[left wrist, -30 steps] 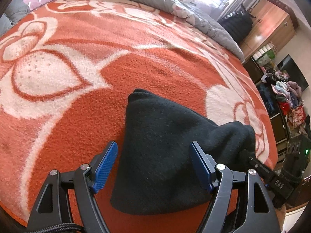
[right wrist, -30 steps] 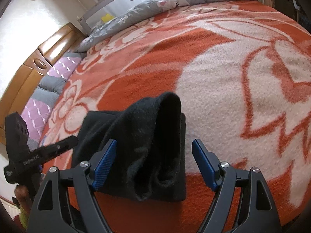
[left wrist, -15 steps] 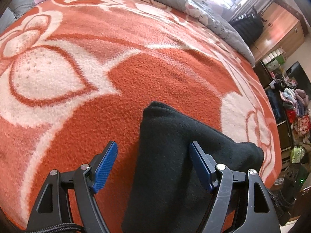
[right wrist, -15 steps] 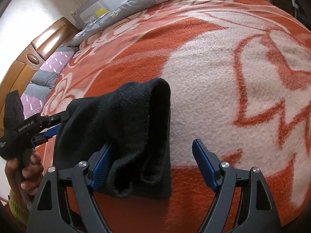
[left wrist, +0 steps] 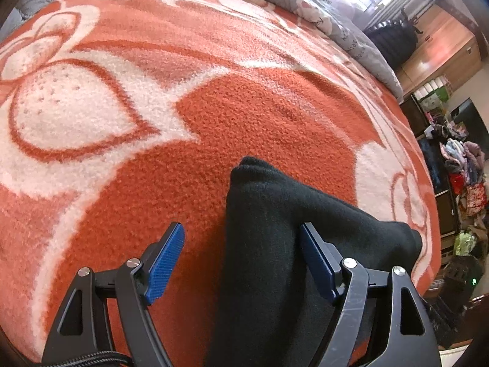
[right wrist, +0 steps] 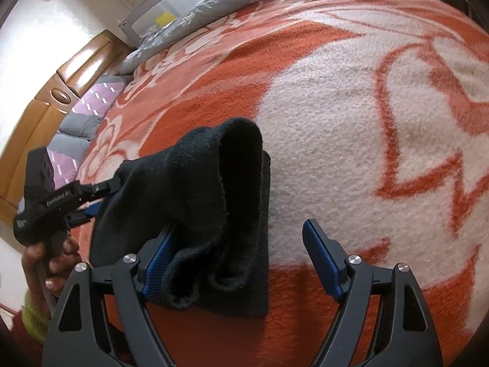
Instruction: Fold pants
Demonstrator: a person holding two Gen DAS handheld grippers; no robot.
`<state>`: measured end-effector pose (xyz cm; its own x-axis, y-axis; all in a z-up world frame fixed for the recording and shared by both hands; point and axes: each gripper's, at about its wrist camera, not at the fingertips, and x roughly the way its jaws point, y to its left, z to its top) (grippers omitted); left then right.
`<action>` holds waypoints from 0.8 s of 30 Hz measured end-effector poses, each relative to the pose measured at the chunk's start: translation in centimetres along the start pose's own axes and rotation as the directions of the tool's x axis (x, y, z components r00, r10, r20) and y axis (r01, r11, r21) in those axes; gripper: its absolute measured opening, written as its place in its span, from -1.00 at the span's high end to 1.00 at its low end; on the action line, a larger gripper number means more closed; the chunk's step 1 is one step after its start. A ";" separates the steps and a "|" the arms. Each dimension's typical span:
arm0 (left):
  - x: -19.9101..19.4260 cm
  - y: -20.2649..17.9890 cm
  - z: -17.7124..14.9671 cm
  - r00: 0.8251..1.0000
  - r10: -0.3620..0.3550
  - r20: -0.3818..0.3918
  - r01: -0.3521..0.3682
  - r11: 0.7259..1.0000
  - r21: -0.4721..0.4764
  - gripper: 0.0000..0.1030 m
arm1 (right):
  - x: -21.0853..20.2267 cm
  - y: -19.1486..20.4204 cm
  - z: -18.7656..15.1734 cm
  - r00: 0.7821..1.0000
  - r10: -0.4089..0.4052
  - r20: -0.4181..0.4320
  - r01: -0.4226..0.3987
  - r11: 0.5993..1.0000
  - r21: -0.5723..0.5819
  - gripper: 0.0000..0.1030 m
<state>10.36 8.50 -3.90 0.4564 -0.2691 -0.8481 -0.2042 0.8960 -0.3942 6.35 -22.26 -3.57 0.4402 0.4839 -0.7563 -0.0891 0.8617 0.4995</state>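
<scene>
The black pants (left wrist: 275,244) lie folded into a thick bundle on the orange and white blanket (left wrist: 244,107). My left gripper (left wrist: 241,260) is open, with the bundle's left part between its blue pads. In the right wrist view the pants (right wrist: 214,202) are bunched and raised, draped over the left pad of my right gripper (right wrist: 235,260), which is open. The left gripper (right wrist: 91,195) also shows there at the far side of the bundle, held by a hand.
A grey patterned quilt (left wrist: 321,21) lies along the bed's far edge. A wooden headboard (right wrist: 61,91) and pillows (right wrist: 91,107) are at the left. Cabinets and a clothes pile (left wrist: 458,159) stand beyond the bed.
The pants bundle has been pushed together and raised, becoming narrower and taller. The left gripper has come closer to the right one. Both grippers stay open.
</scene>
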 end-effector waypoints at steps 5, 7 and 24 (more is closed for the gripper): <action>-1.5 0.4 -1.2 0.999 -0.034 -0.012 0.034 0.999 -0.005 -0.50 | -0.2 -0.4 0.2 0.996 0.092 0.008 -0.093 0.995 0.049 -0.56; -1.7 0.4 -1.7 0.998 -0.053 -0.020 0.053 0.999 0.007 -0.50 | -0.1 -0.7 0.1 0.991 0.134 0.009 -0.134 0.988 0.074 -0.54; 1.0 1.2 -2.4 0.979 -0.191 -0.064 0.188 0.981 -0.053 0.11 | 1.7 -1.7 -0.8 0.980 0.198 -0.023 -0.194 0.976 0.100 -0.14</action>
<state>8.45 8.44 -6.03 0.4303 -0.4575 -0.7782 -0.1606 0.8095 -0.5647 6.53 -22.77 -5.99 0.3929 0.6481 -0.6523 -0.0828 0.7315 0.6768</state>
